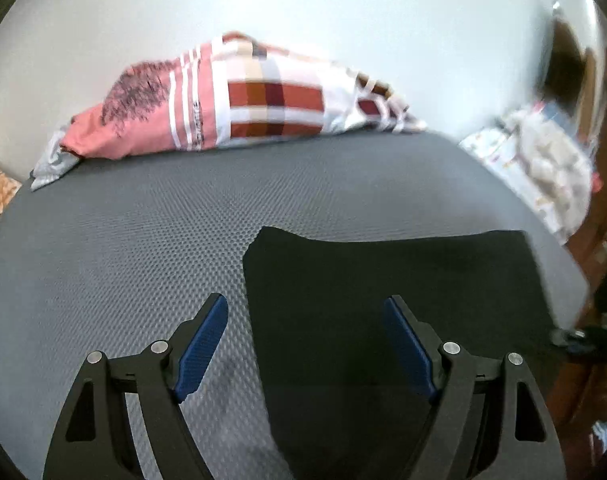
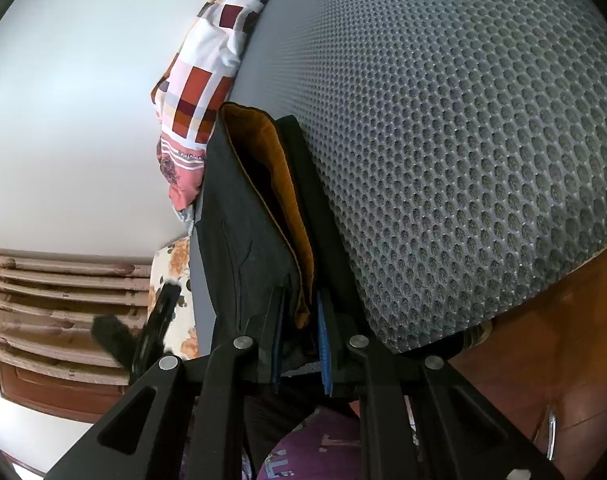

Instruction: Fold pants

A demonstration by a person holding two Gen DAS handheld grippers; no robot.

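Your right tool point(image 2: 301, 320) clenched the pants point(image 2: 255, 216); your left tool point(image 1: 305, 316) hung released above the pants' edge.

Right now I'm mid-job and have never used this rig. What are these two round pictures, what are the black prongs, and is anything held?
There is no robot arm here: a person holds a two-finger tool in each hand, and each tool has a wide-angle camera looking along its fingers. The left wrist view shows the left gripper open and empty, above the black pants spread on a grey mesh mattress. A patterned pillow lies at the mattress's far edge. The right wrist view shows the right gripper shut on the pants' waistband, which has an orange lining.
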